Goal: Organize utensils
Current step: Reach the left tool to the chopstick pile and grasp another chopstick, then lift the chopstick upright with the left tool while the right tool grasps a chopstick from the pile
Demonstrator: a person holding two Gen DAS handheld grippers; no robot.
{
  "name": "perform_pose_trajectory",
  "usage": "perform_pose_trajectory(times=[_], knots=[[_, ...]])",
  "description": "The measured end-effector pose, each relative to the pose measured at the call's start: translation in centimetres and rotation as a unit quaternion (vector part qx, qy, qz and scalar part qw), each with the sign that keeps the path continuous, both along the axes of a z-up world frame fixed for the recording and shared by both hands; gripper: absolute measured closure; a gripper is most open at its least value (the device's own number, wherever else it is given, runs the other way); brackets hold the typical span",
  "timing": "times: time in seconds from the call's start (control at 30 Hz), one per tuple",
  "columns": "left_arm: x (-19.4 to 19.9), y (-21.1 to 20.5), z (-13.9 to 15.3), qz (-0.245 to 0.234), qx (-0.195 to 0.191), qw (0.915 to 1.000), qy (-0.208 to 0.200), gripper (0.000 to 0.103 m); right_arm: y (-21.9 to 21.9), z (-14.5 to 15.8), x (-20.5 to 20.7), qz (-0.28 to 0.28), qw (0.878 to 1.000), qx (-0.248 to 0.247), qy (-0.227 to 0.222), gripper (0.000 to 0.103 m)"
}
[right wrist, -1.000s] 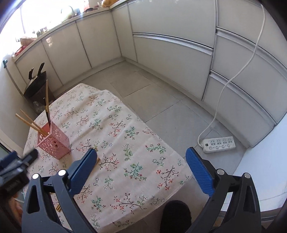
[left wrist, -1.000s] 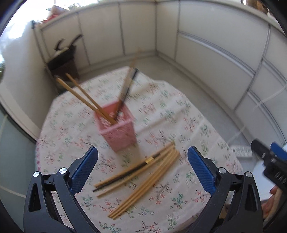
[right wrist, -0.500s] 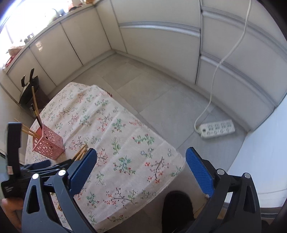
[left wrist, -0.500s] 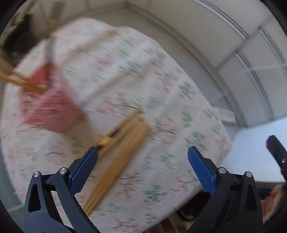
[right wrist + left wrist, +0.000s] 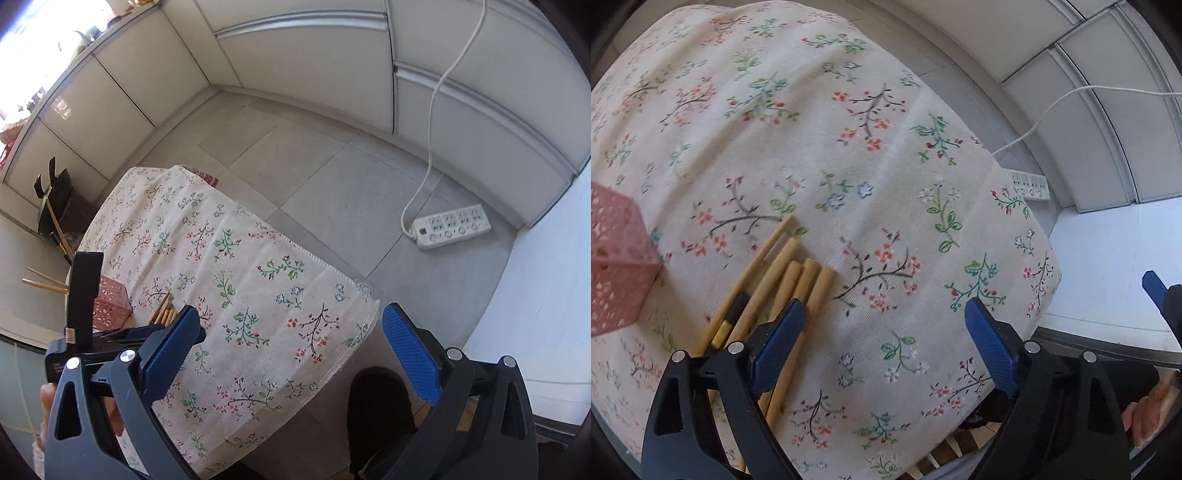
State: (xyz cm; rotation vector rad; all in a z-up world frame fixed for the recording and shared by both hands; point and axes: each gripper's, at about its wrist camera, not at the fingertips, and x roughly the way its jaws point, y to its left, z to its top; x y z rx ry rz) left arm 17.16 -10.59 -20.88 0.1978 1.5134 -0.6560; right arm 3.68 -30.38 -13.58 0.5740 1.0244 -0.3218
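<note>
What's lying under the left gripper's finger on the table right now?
Under the left gripper, its left finger covers the loose chopsticks on the floral tablecloth. Their upper ends show; the lower lengths are mostly hidden behind it.

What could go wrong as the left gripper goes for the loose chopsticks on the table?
The left gripper sits off to one side of the chopsticks; its open jaws may close on only one or scatter the bunch. The pink holder stands close beside them and could get knocked over.
</note>
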Motion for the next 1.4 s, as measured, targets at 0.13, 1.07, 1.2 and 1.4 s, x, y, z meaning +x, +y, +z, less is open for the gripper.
perform_pose_trajectory(times=[0.13, 1.07, 1.2, 1.4], knots=[[0.4, -0.6, -0.9, -0.013, 0.018, 0.9997, 0.004, 0.027, -0.5, -0.3, 0.1, -0.008, 1.0, 0.009, 0.005, 0.007], [-10.0, 10.4, 9.1, 0.049, -0.023, 0.9872, -0.15, 0.096, 9.2, -5.8, 8.2, 0.024, 0.988, 0.114, 0.105, 0.008], [-11.5, 12.7, 10.5, 0.075, -0.047, 0.9825, -0.164, 0.096, 11.7, -7.9, 10.6, 0.029, 0.977, 0.168, 0.129, 0.028], [-11.9, 13.8, 12.0, 0.082, -0.076, 0.9766, -0.184, 0.096, 13.6, -10.7, 12.1, 0.018, 0.973, 0.151, 0.175, 0.058]])
